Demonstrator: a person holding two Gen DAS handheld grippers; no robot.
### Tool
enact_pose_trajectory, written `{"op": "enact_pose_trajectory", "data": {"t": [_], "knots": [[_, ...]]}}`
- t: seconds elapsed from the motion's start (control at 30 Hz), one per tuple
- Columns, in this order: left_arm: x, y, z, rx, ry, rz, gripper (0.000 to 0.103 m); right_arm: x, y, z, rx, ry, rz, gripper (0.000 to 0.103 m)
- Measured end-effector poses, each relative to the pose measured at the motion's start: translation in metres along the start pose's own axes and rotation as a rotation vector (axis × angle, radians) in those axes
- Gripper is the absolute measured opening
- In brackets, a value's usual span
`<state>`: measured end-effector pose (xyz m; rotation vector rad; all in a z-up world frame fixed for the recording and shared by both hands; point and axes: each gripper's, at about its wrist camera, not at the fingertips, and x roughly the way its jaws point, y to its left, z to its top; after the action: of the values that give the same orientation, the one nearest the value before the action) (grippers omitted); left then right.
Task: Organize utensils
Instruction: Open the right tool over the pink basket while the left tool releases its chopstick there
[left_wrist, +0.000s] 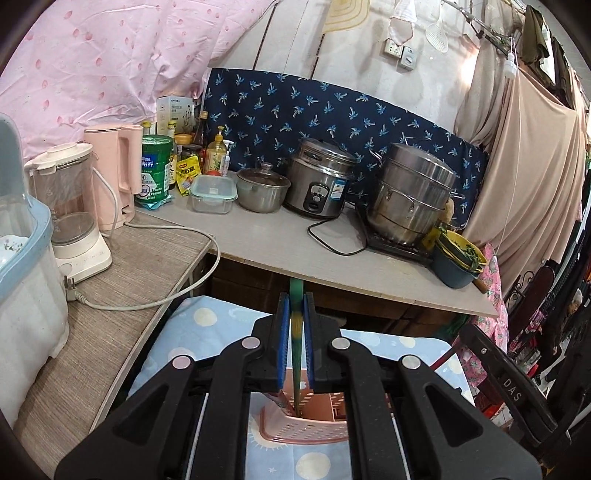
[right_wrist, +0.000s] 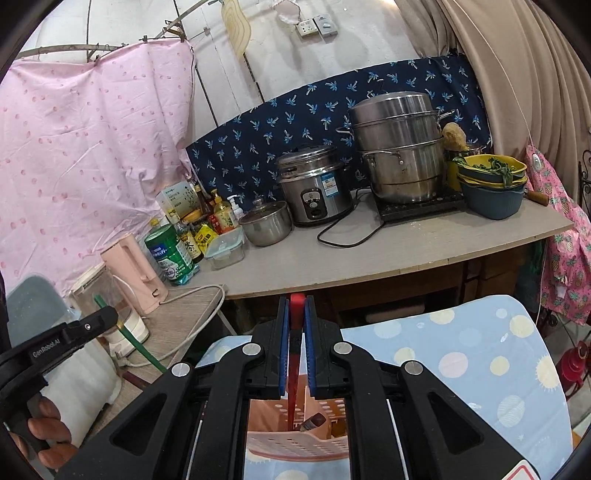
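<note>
My left gripper (left_wrist: 295, 325) is shut on a green utensil (left_wrist: 296, 295), held upright, its lower end reaching into a pink perforated utensil holder (left_wrist: 306, 430) on the blue dotted cloth. My right gripper (right_wrist: 295, 328) is shut on a red utensil (right_wrist: 296, 306), also upright, its lower end inside the same pink holder (right_wrist: 295, 443). A brown-handled item (right_wrist: 314, 421) lies in the holder. The left gripper (right_wrist: 74, 332) with its green utensil (right_wrist: 129, 336) shows at the left of the right wrist view.
A grey counter (left_wrist: 277, 236) carries a rice cooker (left_wrist: 319, 184), steamer pot (left_wrist: 410, 195), small lidded pot (left_wrist: 262, 188), plastic box (left_wrist: 213, 194), bottles and colander bowls (left_wrist: 458, 262). A blender (left_wrist: 70, 206), pink kettle (left_wrist: 114, 173) and white cable (left_wrist: 147, 302) stand left.
</note>
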<state>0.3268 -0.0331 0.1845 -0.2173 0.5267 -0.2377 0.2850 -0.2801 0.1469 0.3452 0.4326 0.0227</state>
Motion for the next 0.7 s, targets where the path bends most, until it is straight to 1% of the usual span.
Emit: {"op": "enact_pose_trajectory", "data": {"t": [0.03, 0.13, 0.27, 0.43, 0.5, 0.53, 0.7], "knots": [[-0.001, 0.000, 0.000, 0.001, -0.004, 0.005, 0.009, -0.001, -0.001, -0.001, 0.002, -0.003, 0.000, 0.012], [0.000, 0.000, -0.001, 0.013, 0.000, 0.026, 0.024, -0.003, -0.003, -0.002, 0.014, -0.005, 0.002, 0.016], [-0.004, 0.002, -0.003, 0.009, -0.002, 0.025, 0.026, -0.010, -0.006, -0.001, 0.021, -0.017, 0.011, 0.021], [-0.016, 0.000, -0.008, 0.025, -0.012, 0.038, 0.027, -0.023, -0.006, -0.003, 0.015, -0.022, 0.022, 0.021], [-0.024, -0.001, -0.012, 0.035, -0.020, 0.041, 0.030, -0.030, -0.006, -0.006, 0.017, -0.020, 0.034, 0.022], [-0.027, -0.002, -0.014, 0.039, -0.019, 0.044, 0.034, -0.034, -0.006, -0.008, 0.016, -0.020, 0.036, 0.022], [-0.042, -0.005, -0.033, 0.077, -0.002, 0.059, 0.034, -0.053, -0.009, -0.024, 0.015, -0.006, 0.052, 0.023]]}}
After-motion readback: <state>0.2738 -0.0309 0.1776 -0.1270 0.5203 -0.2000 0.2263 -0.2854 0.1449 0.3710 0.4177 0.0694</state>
